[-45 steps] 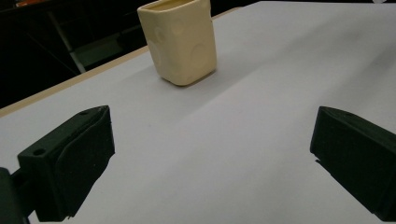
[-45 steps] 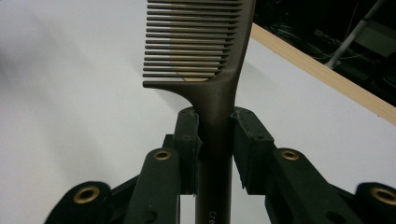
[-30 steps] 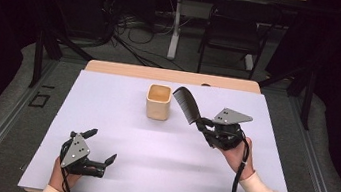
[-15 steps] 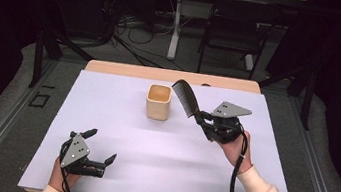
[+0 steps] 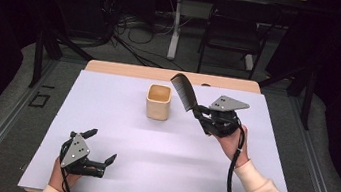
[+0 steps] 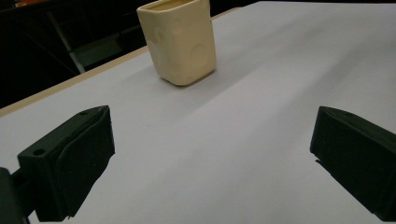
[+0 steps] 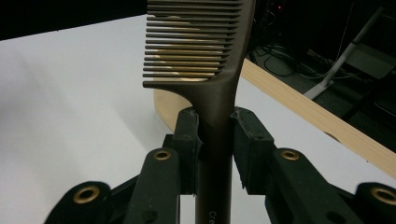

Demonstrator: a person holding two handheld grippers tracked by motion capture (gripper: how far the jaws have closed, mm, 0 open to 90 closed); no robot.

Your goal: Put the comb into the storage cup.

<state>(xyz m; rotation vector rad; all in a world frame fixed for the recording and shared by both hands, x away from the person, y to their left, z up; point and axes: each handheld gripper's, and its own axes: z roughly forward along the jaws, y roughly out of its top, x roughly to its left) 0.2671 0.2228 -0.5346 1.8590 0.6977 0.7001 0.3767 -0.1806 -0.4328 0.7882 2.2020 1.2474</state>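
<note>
Since the earlier frames, the comb has been swinging left toward the cup, and its toothed head is now standing closer to the cup's right rim, while the gripper at the near left has been keeping its place. Going left to right: the left gripper is resting low on the white table at the near left, its jaws spread wide with nothing between them, which the left gripper view is confirming; the cup is sitting well apart from it, farther away and to its right. At the middle far side the cup is standing upright, open mouth up. Just right of it, the right gripper is pinching the comb by its handle, the jaws pressed on both sides of the shaft, as the right gripper view is showing, with the comb rising out of the grip and the cup's pale wall showing through the teeth. The comb's long axis is running from the jaws up and left, so the head is hanging above and just right of the cup's mouth, not yet inside it. The right hand is clearly the nearer one; the coming move is probably calling for carrying the comb a little farther left and tipping it down into the cup.
</note>
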